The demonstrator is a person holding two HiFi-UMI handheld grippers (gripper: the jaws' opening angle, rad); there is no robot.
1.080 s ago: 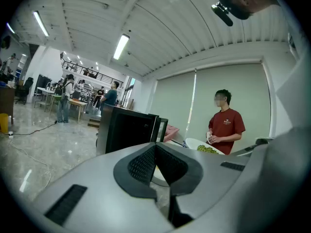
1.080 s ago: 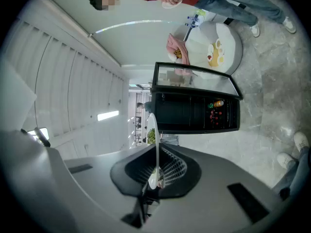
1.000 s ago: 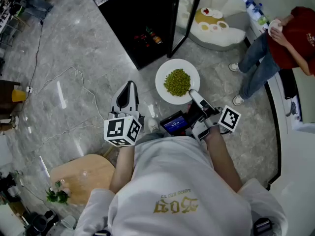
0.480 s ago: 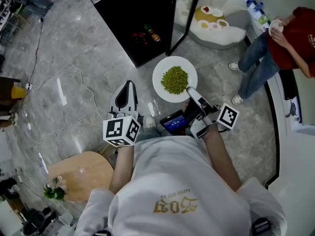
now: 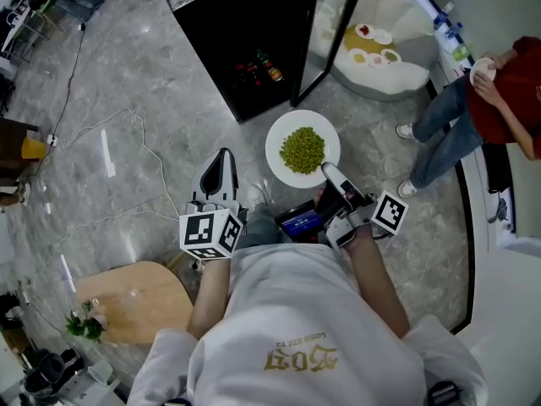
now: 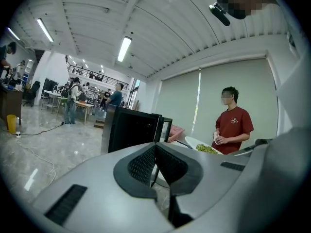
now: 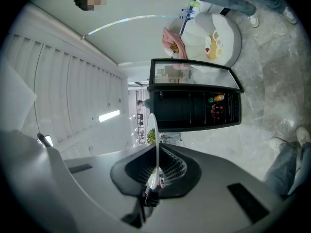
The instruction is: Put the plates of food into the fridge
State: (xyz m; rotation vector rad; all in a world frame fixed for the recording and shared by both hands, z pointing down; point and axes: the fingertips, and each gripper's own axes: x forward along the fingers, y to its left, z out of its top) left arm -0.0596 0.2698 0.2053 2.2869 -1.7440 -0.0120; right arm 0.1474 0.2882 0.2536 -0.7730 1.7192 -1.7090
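One plate (image 5: pixel 277 147), green food (image 5: pixel 303 149), in right tongs (image 5: pixel 326 171)

Steep overhead view; gripper views toward fridge (image 7: pixel 194 108)

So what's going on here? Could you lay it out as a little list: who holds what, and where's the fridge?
plate: white, heaped with green food
right gripper: shut on the plate's near rim
left gripper: shut, holding nothing
fridge: black, glass door open, just ahead of the plate
bystander: in a red shirt, at the right
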